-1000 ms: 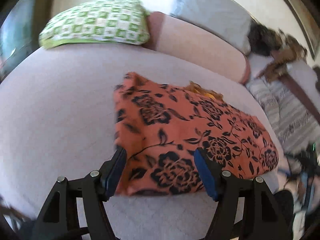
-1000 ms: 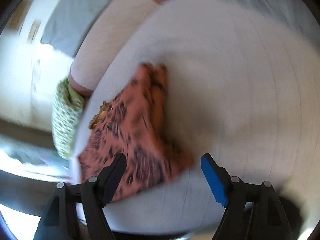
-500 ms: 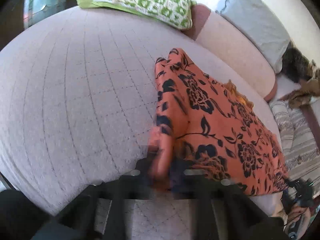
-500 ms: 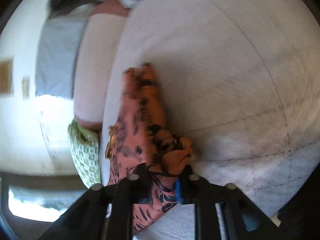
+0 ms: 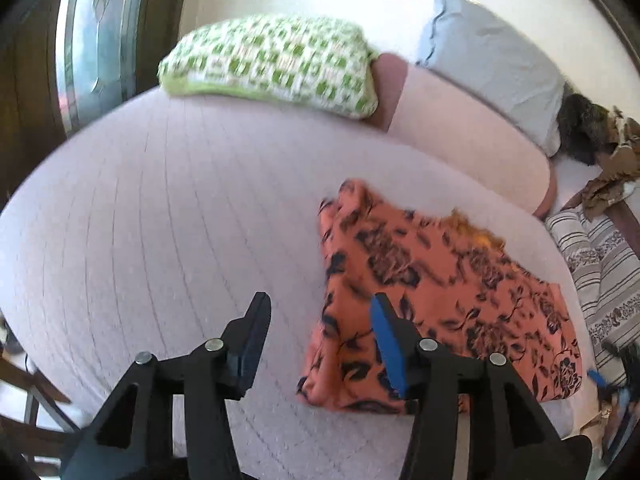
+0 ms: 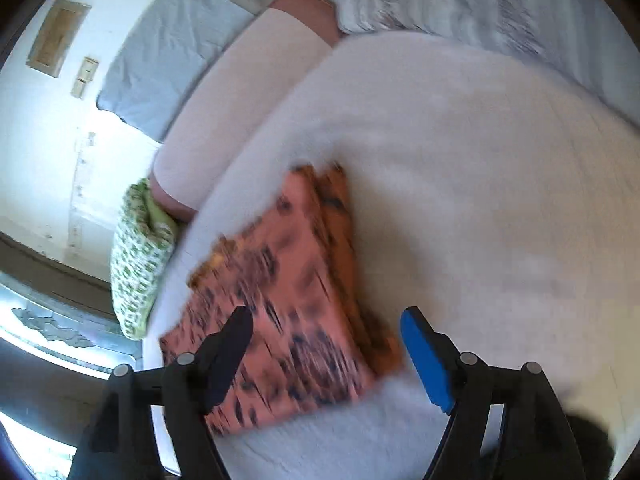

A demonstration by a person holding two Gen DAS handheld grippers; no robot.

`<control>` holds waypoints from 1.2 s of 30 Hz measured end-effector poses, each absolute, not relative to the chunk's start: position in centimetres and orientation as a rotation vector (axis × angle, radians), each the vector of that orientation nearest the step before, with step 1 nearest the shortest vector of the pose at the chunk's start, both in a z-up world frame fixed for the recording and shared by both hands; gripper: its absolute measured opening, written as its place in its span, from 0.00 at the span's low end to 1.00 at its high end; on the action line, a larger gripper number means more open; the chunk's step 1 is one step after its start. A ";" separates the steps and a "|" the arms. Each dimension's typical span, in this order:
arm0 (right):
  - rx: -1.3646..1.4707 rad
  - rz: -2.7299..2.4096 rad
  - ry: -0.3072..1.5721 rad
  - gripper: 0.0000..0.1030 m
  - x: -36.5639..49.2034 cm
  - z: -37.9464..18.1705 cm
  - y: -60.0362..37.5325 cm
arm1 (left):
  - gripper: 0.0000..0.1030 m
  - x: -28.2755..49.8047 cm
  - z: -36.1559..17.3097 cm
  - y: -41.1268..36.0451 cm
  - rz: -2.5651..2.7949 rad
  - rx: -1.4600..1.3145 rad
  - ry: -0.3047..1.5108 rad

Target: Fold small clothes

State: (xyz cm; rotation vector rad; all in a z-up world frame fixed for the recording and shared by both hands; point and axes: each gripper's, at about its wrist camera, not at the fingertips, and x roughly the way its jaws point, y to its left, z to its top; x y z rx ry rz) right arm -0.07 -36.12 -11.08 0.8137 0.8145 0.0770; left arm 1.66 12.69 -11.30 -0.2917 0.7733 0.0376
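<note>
An orange cloth with black flowers lies folded flat on the pale pink quilted bed. My left gripper hovers over the cloth's near left corner. Its jaws are opening, the blue pad stands above the fabric, and nothing is pinched. In the right wrist view the same cloth lies with its thick folded edge to the right. My right gripper hangs above its near right corner. Its jaws are opening too, and the pads are clear of the fabric.
A green-checked pillow, a pink bolster and a grey-blue pillow line the far side of the bed. Striped fabric and a dark heap of clothes lie to the right. A wooden-framed window stands at the left.
Half a second ago both grippers were shut on the cloth's near edge. Both have since let go and drawn back, and the cloth lies flat.
</note>
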 end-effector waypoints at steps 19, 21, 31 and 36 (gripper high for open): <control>0.422 0.122 0.964 0.19 17.1 -14.9 -34.2 | 0.55 2.8 -16.8 12.8 -0.007 -0.280 0.922; 0.453 0.127 0.913 0.24 16.2 -14.3 -34.6 | 0.55 2.8 -16.3 12.9 -0.007 -0.279 0.898; 0.324 0.181 0.761 0.39 8.2 -5.6 -30.1 | 0.57 2.2 -15.4 13.3 -0.051 -0.316 0.882; 0.364 0.199 1.000 0.85 7.7 -14.1 -28.4 | 0.28 3.0 -18.4 13.7 -0.073 -0.388 1.029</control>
